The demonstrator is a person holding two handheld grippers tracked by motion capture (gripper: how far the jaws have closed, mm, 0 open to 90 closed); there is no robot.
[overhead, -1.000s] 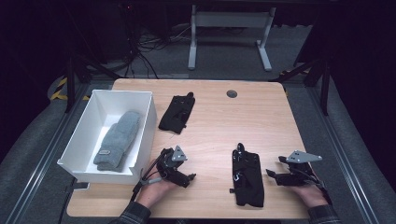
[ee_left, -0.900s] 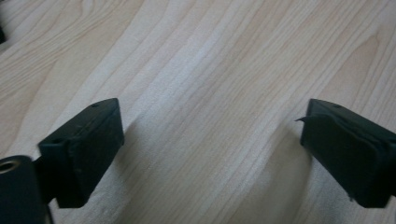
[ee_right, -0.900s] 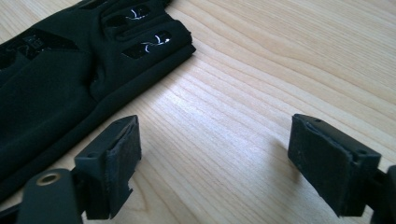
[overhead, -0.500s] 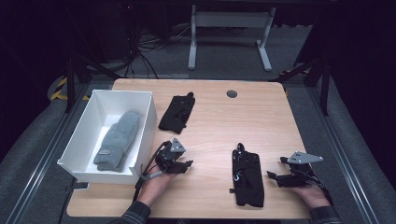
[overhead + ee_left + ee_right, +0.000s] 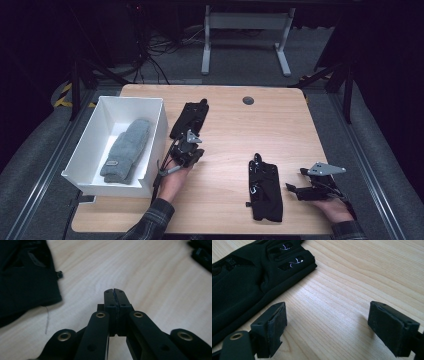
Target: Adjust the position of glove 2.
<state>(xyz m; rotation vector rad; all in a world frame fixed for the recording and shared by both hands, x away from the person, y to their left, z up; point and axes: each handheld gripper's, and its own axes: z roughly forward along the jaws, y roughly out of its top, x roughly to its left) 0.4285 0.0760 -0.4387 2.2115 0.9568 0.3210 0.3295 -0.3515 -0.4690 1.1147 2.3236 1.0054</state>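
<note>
Two black gloves lie on the wooden table (image 5: 225,130). The far black glove (image 5: 190,117) is next to the white box (image 5: 150,112). My left gripper (image 5: 192,154) sits just in front of it, shut with nothing between its jaws (image 5: 115,291). That glove's edge (image 5: 25,277) is to the left in the left gripper view. The near black glove (image 5: 265,187) lies at the front. My right gripper (image 5: 299,189) rests to its right, open and empty (image 5: 332,320). In the right gripper view the glove (image 5: 249,277) is beside one fingertip (image 5: 275,326).
A grey knitted glove (image 5: 127,150) lies inside the white box at the table's left. A dark round grommet (image 5: 248,100) is set in the tabletop at the back. Bare wood stretches between the two black gloves. A desk frame (image 5: 245,35) stands on the floor beyond.
My left gripper has moved away from the person, up to the near end of the far black glove. The right gripper and both gloves have stayed put.
</note>
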